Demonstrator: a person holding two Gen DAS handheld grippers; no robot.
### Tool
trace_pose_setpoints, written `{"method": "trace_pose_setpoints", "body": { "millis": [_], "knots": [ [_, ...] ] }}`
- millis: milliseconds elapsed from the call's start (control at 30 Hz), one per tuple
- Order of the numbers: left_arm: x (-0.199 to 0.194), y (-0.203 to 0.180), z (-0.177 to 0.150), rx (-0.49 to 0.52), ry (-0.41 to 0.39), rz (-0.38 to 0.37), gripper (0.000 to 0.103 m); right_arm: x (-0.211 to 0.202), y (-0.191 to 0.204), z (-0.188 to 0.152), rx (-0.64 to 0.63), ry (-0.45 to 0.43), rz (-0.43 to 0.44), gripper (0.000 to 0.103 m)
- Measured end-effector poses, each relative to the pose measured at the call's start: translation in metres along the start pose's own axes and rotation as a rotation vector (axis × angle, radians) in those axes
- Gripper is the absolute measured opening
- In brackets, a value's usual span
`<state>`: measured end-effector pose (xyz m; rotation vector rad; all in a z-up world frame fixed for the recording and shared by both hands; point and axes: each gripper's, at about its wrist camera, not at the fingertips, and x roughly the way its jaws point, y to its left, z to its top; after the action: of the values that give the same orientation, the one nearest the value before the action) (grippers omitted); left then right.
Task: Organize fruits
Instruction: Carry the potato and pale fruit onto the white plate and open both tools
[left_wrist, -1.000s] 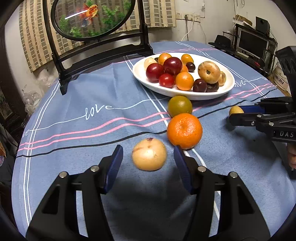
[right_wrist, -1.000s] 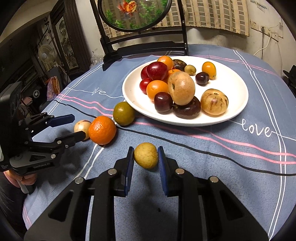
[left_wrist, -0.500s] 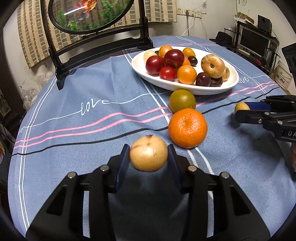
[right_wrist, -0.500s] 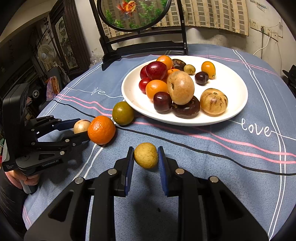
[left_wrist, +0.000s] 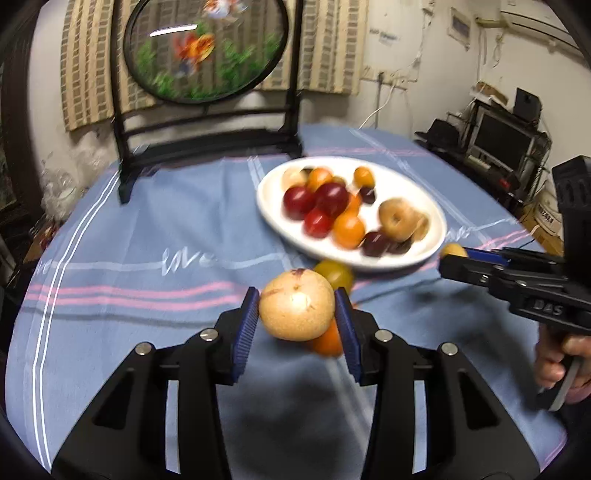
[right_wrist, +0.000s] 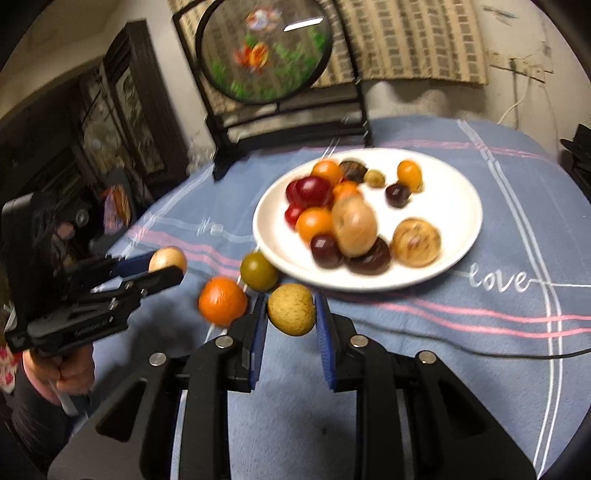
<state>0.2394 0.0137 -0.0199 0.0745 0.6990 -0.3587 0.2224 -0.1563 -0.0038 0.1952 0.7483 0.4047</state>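
My left gripper (left_wrist: 297, 325) is shut on a tan round fruit (left_wrist: 297, 304) and holds it above the blue cloth; it also shows in the right wrist view (right_wrist: 168, 266). My right gripper (right_wrist: 291, 325) is shut on a small yellow-brown fruit (right_wrist: 291, 308) and holds it above the cloth, just short of the white plate (right_wrist: 458, 236). The plate holds several fruits. An orange (right_wrist: 222, 301) and a green fruit (right_wrist: 258, 271) lie on the cloth beside the plate's near rim.
A round painted screen on a black stand (left_wrist: 207, 144) stands at the table's far side. The right gripper's body (left_wrist: 535, 295) reaches in from the right in the left wrist view. A monitor and clutter (left_wrist: 506, 144) sit beyond the table.
Both grippers have lifted their fruits off the cloth and tilted up toward the plate. The orange and green fruit have stayed on the cloth.
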Motion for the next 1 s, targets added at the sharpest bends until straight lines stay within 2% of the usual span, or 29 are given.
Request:
{"method": "trace_pose_setpoints", "body": {
  "millis": [133,200,367,467,700,1000],
  "knots": [
    [0.012,-0.026,0.033,0.054,-0.019,-0.019,0.042,-0.008,-0.016,0.017,0.055,-0.136,-0.087,0.026],
    [0.023,-0.037,0.047,0.063,-0.023,-0.027,0.042,-0.004,-0.029,0.025,0.086,-0.166,-0.142,0.026],
    [0.060,-0.057,0.084,0.050,-0.003,-0.044,0.042,0.013,-0.061,0.038,0.144,-0.195,-0.203,0.026],
    [0.084,-0.067,0.100,0.063,0.010,-0.018,0.042,0.019,-0.075,0.045,0.155,-0.202,-0.203,0.026],
    [0.119,-0.069,0.114,0.051,0.042,0.029,0.042,0.029,-0.085,0.060,0.115,-0.208,-0.220,0.026],
    [0.138,-0.074,0.116,0.062,0.069,0.068,0.042,0.046,-0.094,0.062,0.101,-0.160,-0.193,0.026]
  ]
}}
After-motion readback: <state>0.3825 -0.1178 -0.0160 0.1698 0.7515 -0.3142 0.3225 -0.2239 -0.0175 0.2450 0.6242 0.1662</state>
